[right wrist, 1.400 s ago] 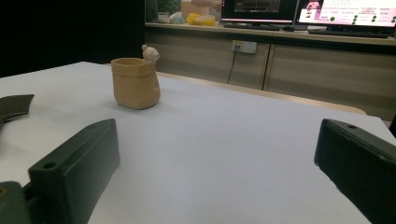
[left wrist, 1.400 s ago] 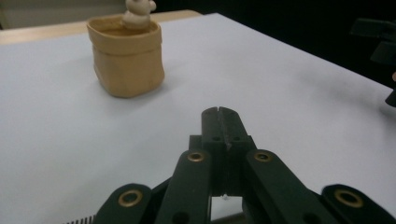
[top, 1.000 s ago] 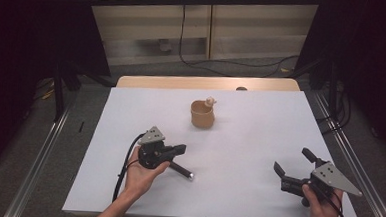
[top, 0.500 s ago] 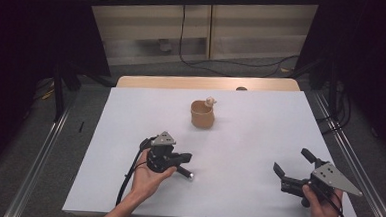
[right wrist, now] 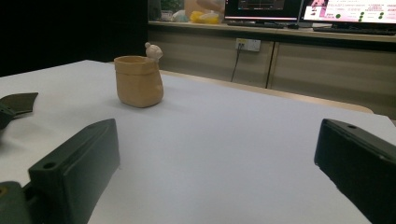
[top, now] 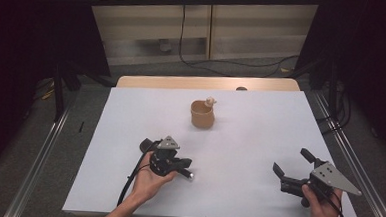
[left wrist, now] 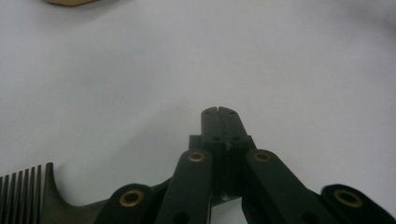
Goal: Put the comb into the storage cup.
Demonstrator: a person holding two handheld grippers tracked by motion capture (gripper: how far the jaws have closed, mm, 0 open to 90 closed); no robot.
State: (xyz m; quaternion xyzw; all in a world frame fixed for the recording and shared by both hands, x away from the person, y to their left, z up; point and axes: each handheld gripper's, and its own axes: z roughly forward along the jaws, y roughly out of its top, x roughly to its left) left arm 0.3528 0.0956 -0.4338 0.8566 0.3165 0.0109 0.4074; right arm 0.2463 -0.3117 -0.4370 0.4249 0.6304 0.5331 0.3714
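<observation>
A tan pot (top: 202,115) with a small pale figure on its rim stands upright at the far middle of the white table; it also shows in the right gripper view (right wrist: 138,81). My left gripper (top: 187,174) is low over the near left-centre, jaws shut tip to tip (left wrist: 218,112) with nothing between the tips. A dark comb (left wrist: 28,196) lies at the lower left of the left gripper view, its handle running under the gripper. My right gripper (top: 293,164) rests near the front right corner, open and empty (right wrist: 217,168), facing the pot.
The white table (top: 260,127) has a wooden strip (top: 207,83) along its far edge and metal rails (top: 351,162) on both sides. A cable (top: 132,178) trails from the left gripper. Monitors (right wrist: 261,7) sit on a counter beyond the table.
The left gripper has slid a little to the right and toward the near edge, still shut. The right gripper and the pot have not moved.
</observation>
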